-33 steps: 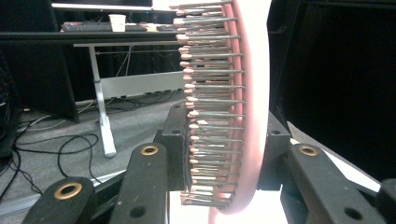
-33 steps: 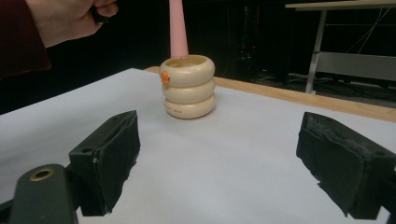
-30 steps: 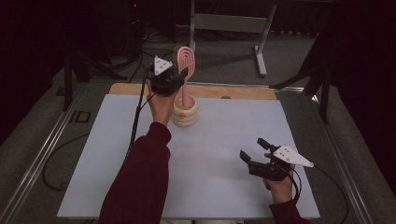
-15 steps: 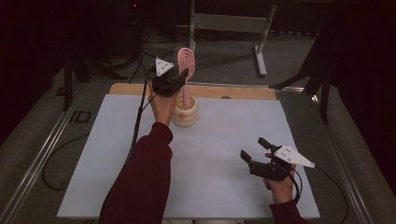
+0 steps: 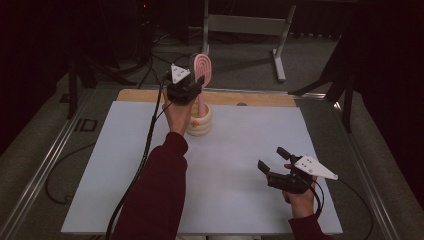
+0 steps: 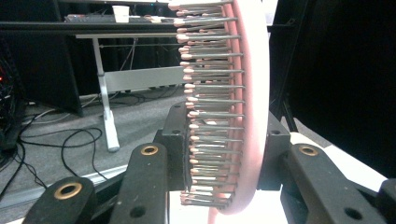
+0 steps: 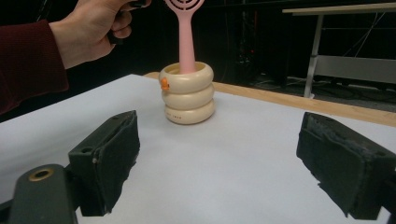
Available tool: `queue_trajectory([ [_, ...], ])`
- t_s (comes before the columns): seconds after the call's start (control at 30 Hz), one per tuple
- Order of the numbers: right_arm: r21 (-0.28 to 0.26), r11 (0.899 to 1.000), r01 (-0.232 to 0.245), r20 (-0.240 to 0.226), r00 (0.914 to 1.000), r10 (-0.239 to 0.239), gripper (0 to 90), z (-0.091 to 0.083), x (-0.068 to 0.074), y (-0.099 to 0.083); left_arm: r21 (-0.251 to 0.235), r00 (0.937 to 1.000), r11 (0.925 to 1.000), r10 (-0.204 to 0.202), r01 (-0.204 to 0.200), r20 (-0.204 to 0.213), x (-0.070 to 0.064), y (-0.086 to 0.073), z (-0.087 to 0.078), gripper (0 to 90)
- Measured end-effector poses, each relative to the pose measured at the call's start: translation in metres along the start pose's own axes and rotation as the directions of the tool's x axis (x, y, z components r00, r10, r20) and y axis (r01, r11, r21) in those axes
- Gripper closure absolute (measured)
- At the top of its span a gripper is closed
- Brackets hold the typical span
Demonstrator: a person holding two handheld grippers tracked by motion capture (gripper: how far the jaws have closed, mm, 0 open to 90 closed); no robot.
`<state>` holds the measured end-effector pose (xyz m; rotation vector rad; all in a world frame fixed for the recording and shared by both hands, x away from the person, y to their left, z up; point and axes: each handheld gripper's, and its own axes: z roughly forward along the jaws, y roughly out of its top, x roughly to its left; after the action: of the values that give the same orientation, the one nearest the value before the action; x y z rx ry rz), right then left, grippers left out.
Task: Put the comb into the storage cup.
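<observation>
The bench (image 5: 240,165) is seen from a fixed camera set high at the person's side, looking forward and down, with dark floor across the top of the frame. The left gripper view is taken very close, level along its fingers (image 6: 177,135), facing a pink brush (image 6: 247,107) at centre frame. The right gripper view is taken low over the bench, looking across it from farther off. The brush and the cream holder (image 7: 187,93) are shared by the high and right gripper views.
</observation>
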<state>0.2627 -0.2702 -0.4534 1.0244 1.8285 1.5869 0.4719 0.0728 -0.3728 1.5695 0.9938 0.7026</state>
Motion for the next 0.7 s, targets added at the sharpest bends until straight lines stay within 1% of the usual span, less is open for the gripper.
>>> queue_trajectory([
  [0.13, -0.005, 1.000, -0.002, 0.003, 1.0000, 0.002, 13.3, -0.001, 0.000, 0.001, 0.001, 1.0000, 1.0000, -0.002, 0.002, -0.005, -0.001, -0.003, 0.002, 64.5],
  [0.23, -0.005, 1.000, -0.002, 0.002, 1.0000, 0.002, 13.3, -0.001, 0.000, 0.001, 0.010, 1.0000, 0.9999, 0.007, -0.007, -0.006, -0.002, -0.005, 0.003, 64.5],
  [0.37, -0.007, 1.000, -0.001, 0.000, 1.0000, 0.001, 13.3, -0.001, 0.001, 0.001, 0.011, 1.0000, 0.9999, -0.002, 0.002, -0.005, -0.003, -0.007, 0.005, 64.5],
  [0.7, -0.008, 1.000, -0.002, 0.003, 1.0000, 0.002, 13.3, -0.002, 0.000, 0.001, 0.020, 0.9999, 0.9998, -0.008, 0.009, -0.010, -0.005, -0.011, 0.008, 64.5],
])
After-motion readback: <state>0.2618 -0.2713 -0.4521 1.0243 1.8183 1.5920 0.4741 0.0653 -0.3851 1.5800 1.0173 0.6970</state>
